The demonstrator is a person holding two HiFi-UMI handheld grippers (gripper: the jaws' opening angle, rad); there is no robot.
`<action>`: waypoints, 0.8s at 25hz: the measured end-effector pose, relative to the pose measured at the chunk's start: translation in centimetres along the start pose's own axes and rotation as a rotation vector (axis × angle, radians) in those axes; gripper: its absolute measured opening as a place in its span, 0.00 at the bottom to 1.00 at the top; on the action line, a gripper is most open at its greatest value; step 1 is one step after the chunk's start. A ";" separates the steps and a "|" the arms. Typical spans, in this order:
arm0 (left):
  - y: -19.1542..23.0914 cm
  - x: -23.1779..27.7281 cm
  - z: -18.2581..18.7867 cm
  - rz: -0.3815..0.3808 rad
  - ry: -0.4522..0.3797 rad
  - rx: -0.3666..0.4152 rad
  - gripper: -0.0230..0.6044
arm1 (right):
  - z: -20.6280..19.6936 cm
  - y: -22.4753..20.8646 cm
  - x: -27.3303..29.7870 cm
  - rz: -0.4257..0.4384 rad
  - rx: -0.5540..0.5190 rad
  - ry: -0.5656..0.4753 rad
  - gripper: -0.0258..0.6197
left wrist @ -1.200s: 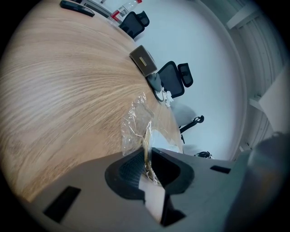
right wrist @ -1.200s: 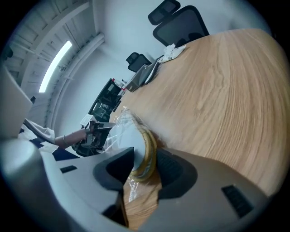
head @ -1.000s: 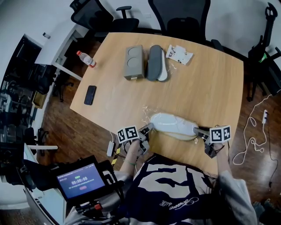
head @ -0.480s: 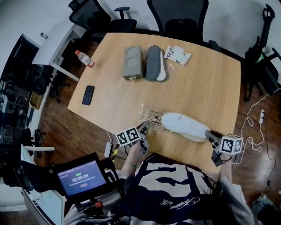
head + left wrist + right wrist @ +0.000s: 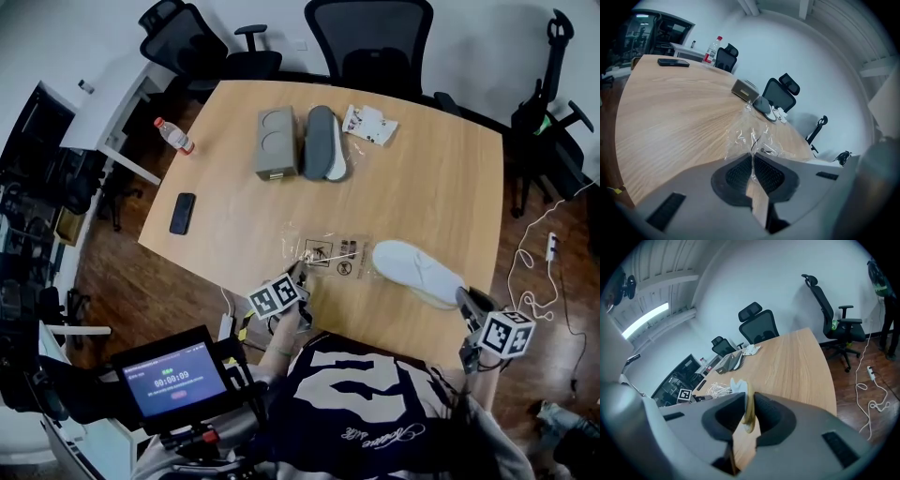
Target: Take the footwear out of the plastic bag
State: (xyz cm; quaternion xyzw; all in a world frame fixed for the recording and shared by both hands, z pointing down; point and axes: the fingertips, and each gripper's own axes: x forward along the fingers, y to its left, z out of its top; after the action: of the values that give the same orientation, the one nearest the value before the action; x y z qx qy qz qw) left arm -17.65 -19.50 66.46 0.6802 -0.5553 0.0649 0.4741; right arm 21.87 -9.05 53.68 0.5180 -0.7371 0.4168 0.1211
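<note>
Nearest, at the desk's [image 5: 441, 178] front edge: the left hand-held gripper [image 5: 298, 275], its jaws just drawn together, pinches the near rim of the clear plastic bag [image 5: 328, 253], which lies flat on the wood. The right hand-held gripper [image 5: 469, 302], its jaws just closed further, clamps the rear edge of the white slipper [image 5: 412, 270]. The slipper sits just beside the bag's right end, apparently clear of it. Its long axis runs from the bag toward the right gripper, the nearer one. Farther off: a grey slipper [image 5: 319, 142] and a grey box [image 5: 274, 142].
</note>
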 end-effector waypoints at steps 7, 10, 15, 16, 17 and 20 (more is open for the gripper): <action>0.0 0.2 0.1 0.016 -0.010 -0.002 0.07 | 2.3 0.3 -4.4 -0.049 0.017 -0.124 0.12; -0.2 0.3 0.0 0.017 -0.007 0.022 0.07 | 3.4 0.9 -5.3 -0.041 0.030 -0.175 0.12; -0.8 0.7 -0.4 0.004 -0.005 0.031 0.07 | 6.2 4.4 -5.6 0.055 0.032 -0.263 0.12; -1.1 0.8 -0.6 -0.003 -0.004 0.025 0.07 | 6.8 5.3 -5.5 0.091 0.038 -0.281 0.12; -1.5 1.0 -0.7 -0.010 -0.005 0.020 0.07 | 7.5 6.4 -5.2 0.130 0.045 -0.297 0.12; -2.7 1.3 -1.2 -0.038 -0.009 0.004 0.07 | 8.6 9.8 -3.2 0.284 0.104 -0.319 0.12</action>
State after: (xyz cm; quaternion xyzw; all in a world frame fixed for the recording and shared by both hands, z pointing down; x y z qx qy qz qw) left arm -14.44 -19.69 66.39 0.6919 -0.5445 0.0540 0.4711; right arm 16.96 -12.14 41.54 0.4738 -0.7901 0.3799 -0.0836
